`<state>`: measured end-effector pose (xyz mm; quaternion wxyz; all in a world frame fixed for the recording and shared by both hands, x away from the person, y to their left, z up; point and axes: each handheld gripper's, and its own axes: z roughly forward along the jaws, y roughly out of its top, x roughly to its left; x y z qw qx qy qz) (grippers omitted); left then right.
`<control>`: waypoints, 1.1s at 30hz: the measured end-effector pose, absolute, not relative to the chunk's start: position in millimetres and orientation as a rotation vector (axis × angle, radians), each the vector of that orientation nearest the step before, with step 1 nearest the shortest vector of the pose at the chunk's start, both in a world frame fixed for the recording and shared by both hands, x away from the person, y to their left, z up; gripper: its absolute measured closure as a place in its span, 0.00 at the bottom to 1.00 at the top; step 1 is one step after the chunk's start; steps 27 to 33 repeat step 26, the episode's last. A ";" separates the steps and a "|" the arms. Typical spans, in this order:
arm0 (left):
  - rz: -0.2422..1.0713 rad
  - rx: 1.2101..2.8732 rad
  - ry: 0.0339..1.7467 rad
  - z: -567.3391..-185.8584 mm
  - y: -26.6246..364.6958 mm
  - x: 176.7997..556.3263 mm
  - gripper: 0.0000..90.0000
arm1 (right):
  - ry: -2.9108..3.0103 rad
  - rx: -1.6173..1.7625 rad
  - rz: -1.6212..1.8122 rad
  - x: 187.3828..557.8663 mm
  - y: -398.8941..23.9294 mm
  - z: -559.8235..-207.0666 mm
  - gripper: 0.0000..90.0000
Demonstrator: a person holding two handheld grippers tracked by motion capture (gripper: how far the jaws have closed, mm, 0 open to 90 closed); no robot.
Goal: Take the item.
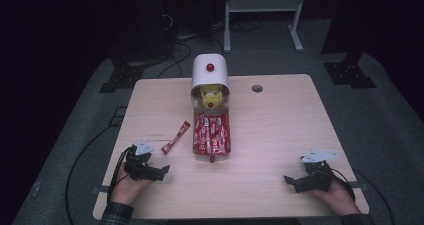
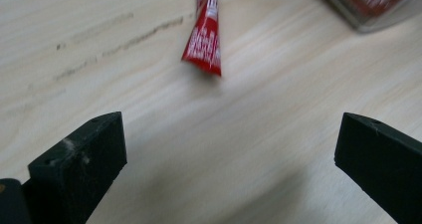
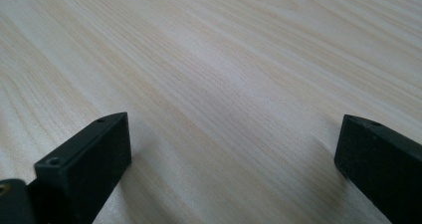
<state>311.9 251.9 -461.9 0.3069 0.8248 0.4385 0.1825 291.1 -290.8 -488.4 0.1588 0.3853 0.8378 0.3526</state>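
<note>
A single red stick packet [image 1: 176,137] lies on the wooden table [image 1: 280,130], left of a clear tray [image 1: 212,133] packed with several like packets. Behind the tray stands a white dome-lidded container [image 1: 210,71] with a red knob, yellow contents showing in its mouth. My left gripper [image 1: 156,170] rests near the front left, open, its jaws wide apart; the packet's end [image 2: 203,55] lies just ahead of them. My right gripper [image 1: 295,181] sits near the front right, open over bare wood [image 3: 224,84].
A round cable hole [image 1: 257,88] is in the table's far side. Cables trail off the left edge to the grey floor. A white metal stand [image 1: 262,7] rises behind the table. A corner of the clear tray [image 2: 368,7] edges the left gripper view.
</note>
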 end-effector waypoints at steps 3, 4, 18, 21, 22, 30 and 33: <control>0.476 2.181 1.165 -464.3 253.0 309.5 0.00 | 2.395 1.102 1.008 291.1 -290.8 -488.4 0.00; 0.473 2.184 1.167 -465.8 253.4 308.5 0.00 | 2.395 1.101 1.008 291.1 -290.8 -488.4 0.00; 0.474 2.142 1.078 -483.6 266.5 295.7 0.00 | 2.394 1.105 1.007 290.7 -290.7 -488.4 0.00; 0.475 2.141 1.077 -483.8 266.5 295.5 0.00 | 2.394 1.105 1.007 290.7 -290.7 -488.4 0.00; 0.475 2.141 1.077 -483.8 266.5 295.5 0.00 | 2.394 1.105 1.007 290.7 -290.7 -488.4 0.00; 0.477 2.138 1.084 -483.7 266.7 295.0 0.00 | 2.394 1.105 1.007 290.7 -290.7 -488.4 0.00; 0.477 2.138 1.084 -483.7 266.7 295.0 0.00 | 2.394 1.105 1.007 290.7 -290.7 -488.4 0.00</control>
